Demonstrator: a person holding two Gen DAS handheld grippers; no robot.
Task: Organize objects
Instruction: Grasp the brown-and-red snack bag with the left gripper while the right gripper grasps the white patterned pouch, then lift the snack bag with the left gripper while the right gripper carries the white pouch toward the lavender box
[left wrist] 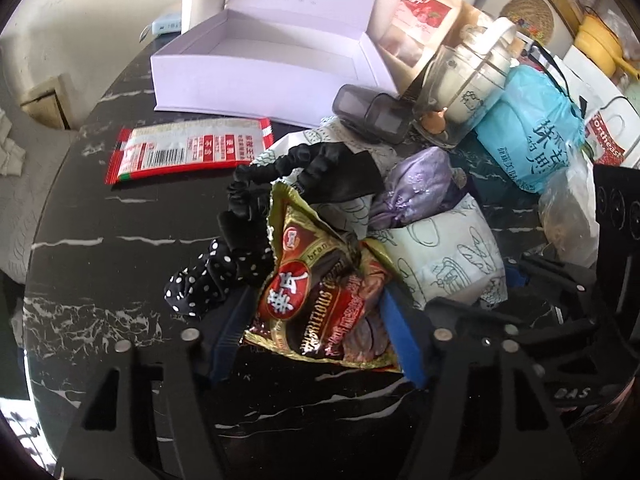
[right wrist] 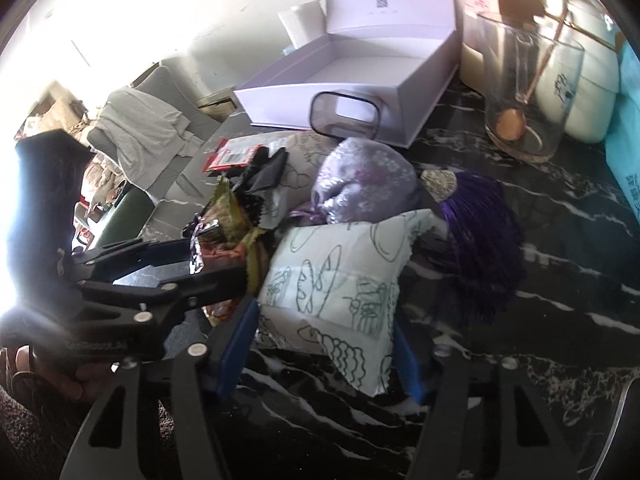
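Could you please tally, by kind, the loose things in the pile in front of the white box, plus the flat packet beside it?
Snack packets: 2, the gold one and the red flat one
Tissue packs: 1
Hair scrunchies: 2, dotted and black
Purple pouches: 1
Total: 6

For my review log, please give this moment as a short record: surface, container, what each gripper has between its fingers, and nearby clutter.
surface: black marble table
container: white box, lid open, nothing seen inside
left gripper: fingers close on either side of brown snack packet
right gripper: fingers close on either side of doodle-print pack
grip: contact not clear in either view
nearby: red sachet, polka-dot scrunchie, lilac pouch, glass jar
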